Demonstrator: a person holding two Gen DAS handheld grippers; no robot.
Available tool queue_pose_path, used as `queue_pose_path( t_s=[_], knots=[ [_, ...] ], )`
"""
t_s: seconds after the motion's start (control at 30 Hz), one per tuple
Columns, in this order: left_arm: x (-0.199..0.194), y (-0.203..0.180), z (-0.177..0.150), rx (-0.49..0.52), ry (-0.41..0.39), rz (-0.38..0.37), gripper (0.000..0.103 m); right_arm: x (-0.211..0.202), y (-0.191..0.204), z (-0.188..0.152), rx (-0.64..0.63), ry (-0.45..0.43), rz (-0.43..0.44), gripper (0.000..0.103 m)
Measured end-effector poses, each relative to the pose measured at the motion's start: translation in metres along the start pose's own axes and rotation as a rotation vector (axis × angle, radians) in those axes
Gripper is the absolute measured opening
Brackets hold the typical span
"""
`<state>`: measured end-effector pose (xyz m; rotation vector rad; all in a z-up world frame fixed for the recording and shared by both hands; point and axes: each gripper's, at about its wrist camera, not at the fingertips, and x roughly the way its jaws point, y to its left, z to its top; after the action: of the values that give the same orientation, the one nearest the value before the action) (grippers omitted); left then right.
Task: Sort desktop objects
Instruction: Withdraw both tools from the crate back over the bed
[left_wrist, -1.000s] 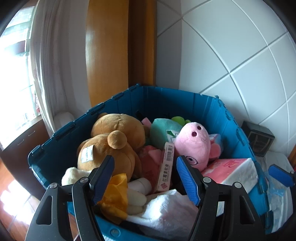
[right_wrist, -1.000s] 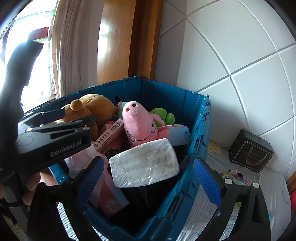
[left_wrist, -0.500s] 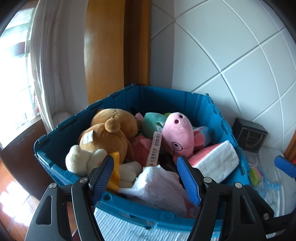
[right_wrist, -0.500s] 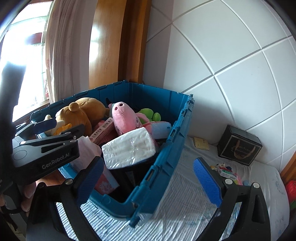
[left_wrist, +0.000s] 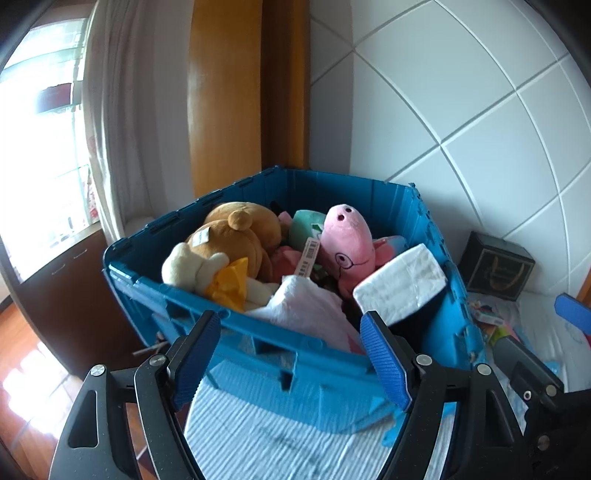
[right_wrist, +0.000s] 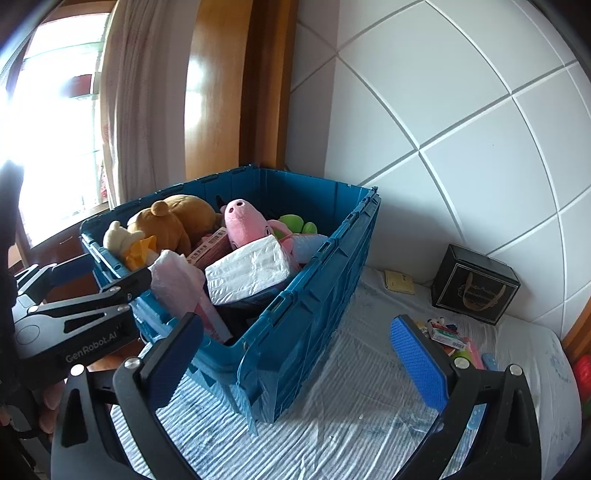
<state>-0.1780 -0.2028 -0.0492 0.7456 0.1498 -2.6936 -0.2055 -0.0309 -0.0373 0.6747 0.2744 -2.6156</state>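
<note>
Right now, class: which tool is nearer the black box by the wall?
Right. The right tool is open toward the black box; the left tool faces the blue crate.

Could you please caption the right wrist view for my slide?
Open right gripper before a blue crate of plush toys; small items lie beside it.

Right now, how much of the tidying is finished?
Mostly done: the blue crate already holds the brown bear, pink pig plush and tissue pack. Nothing is in hand; the left gripper and right gripper are open. Left: small items by the black box.
</note>
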Motion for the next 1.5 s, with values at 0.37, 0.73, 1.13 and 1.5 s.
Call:
queue_pose_path(
  t_s=[0.37,0.73,1.13,1.5],
  knots=[
    [-0.049,-0.028,-0.027,0.002,-0.014,0.05,0.08,-0.039,-0.03,-0.023,-0.002,-0.017,0.053,0.103],
    [-0.08,-0.079,-0.066,0.023,0.01,0.047,0.08,-0.072,-0.076,-0.062,0.019,0.008,0.055,0.103],
    [-0.085,-0.135,-0.098,0.086,0.066,0.005,0.08,-0.086,-0.13,-0.104,0.09,0.066,0.018,0.103],
    [-0.041,-0.204,-0.108,0.19,0.127,-0.189,0.08,-0.089,-0.208,-0.141,0.207,0.172,-0.201,0.103]
  ],
)
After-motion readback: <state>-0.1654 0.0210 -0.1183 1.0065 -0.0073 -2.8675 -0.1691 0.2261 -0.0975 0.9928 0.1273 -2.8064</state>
